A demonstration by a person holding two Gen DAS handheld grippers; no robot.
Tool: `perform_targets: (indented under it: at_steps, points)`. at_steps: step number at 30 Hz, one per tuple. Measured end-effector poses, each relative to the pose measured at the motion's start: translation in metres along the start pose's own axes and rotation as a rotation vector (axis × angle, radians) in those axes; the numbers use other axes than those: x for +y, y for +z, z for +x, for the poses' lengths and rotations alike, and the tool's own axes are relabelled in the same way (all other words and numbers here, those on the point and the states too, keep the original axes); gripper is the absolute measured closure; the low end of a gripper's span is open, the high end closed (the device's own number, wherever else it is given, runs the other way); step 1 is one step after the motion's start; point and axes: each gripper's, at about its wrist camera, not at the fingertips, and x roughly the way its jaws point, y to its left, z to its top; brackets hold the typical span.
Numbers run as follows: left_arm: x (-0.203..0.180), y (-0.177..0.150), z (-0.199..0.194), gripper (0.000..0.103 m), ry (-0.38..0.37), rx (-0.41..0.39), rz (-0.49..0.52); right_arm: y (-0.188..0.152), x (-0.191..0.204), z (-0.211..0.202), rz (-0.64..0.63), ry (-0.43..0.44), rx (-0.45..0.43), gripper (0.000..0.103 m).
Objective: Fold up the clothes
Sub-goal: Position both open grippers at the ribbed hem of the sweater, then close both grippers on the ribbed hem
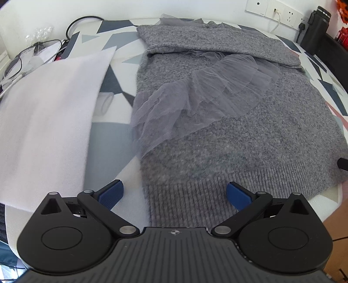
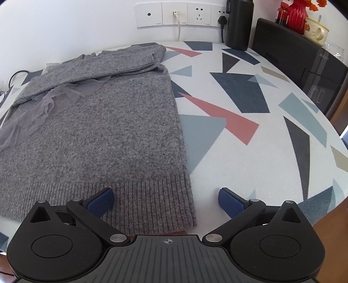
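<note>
1. Right now, from your left wrist camera, your left gripper [image 1: 174, 196] is spread wide with nothing between its blue pads [image 1: 113, 193], hanging just over the near left corner of the grey sweater [image 1: 228, 139]. The left pad sits over the tablecloth [image 1: 121, 54] beside the sweater's edge; the right pad sits over the ribbed hem [image 1: 195, 196].
2. In the same view the sweater lies flat on the table, hem toward you, with one sleeve [image 1: 217, 43] folded across the upper part. A sheer grey tulle ruffle [image 1: 195, 93] runs diagonally over the body and spills past the sweater's left edge.
3. To the left of the sweater you have a white sheet of fabric [image 1: 50, 113] lying on the table, close to the sweater but not touching it. Behind it, cables [image 1: 87, 19] and small clutter sit by the wall.
4. Next, from your right wrist camera, your right gripper [image 2: 166, 202] is also wide apart and empty. Its left pad [image 2: 101, 201] is over the ribbed hem [image 2: 130, 196] at the sweater's near right corner, and its right pad is over bare patterned tablecloth [image 2: 239, 98].
5. In that view the sweater [image 2: 108, 130] fills the left half of the table, its folded sleeve [image 2: 121, 61] across the far end with the ruffle [image 2: 43, 106] below it.
6. Along the back wall you can see a row of outlets [image 2: 184, 14], a dark bottle [image 2: 239, 24] and a black appliance [image 2: 304, 63].
</note>
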Motion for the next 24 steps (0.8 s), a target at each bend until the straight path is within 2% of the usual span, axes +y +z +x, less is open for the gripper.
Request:
perform_targets:
  at_steps: [1, 2, 3, 5, 6, 7, 8, 9, 10, 11, 12, 16, 24]
  points:
    - [0.004, -0.002, -0.004, 0.010, -0.010, -0.002, -0.009, -0.002, -0.002, -0.002, 0.000, 0.000, 0.000, 0.001]
    - [0.008, -0.004, -0.008, 0.023, -0.020, -0.004, -0.018, -0.004, -0.005, -0.005, 0.001, 0.001, -0.001, 0.002]
    - [0.012, -0.006, -0.012, 0.030, -0.033, -0.006, -0.029, -0.006, -0.008, -0.008, 0.006, 0.005, -0.006, 0.010]
    - [0.019, -0.007, -0.017, 0.054, -0.060, -0.010, -0.051, -0.012, -0.014, -0.014, 0.016, 0.012, -0.017, 0.019]
    - [0.022, -0.007, -0.017, 0.058, -0.073, -0.012, -0.061, -0.013, -0.016, -0.016, 0.022, 0.013, -0.026, 0.024]
    - [0.024, -0.006, -0.017, 0.068, -0.078, -0.018, -0.065, -0.014, -0.017, -0.017, 0.026, 0.017, -0.035, 0.027]
    - [0.024, -0.005, -0.016, 0.078, -0.077, -0.022, -0.066, -0.013, -0.015, -0.018, 0.022, 0.030, -0.041, 0.033]
    - [0.024, -0.003, -0.014, 0.083, -0.078, -0.026, -0.067, -0.012, -0.014, -0.018, 0.017, 0.042, -0.047, 0.047]
    - [0.023, -0.001, -0.013, 0.088, -0.092, -0.025, -0.065, -0.011, -0.013, -0.019, 0.013, 0.054, -0.054, 0.058]
    - [0.022, 0.001, -0.011, 0.091, -0.111, -0.023, -0.065, -0.009, -0.010, -0.019, 0.006, 0.067, -0.057, 0.078]
    - [0.022, 0.001, -0.011, 0.091, -0.125, -0.024, -0.066, -0.007, -0.005, -0.018, -0.011, 0.078, -0.053, 0.091]
    - [0.026, -0.004, -0.015, 0.094, -0.151, -0.044, -0.085, 0.001, 0.011, -0.018, -0.065, 0.102, -0.053, 0.094]
    - [0.048, -0.040, -0.046, 0.099, -0.196, -0.062, -0.117, -0.022, -0.018, -0.058, 0.034, 0.174, -0.070, 0.094]
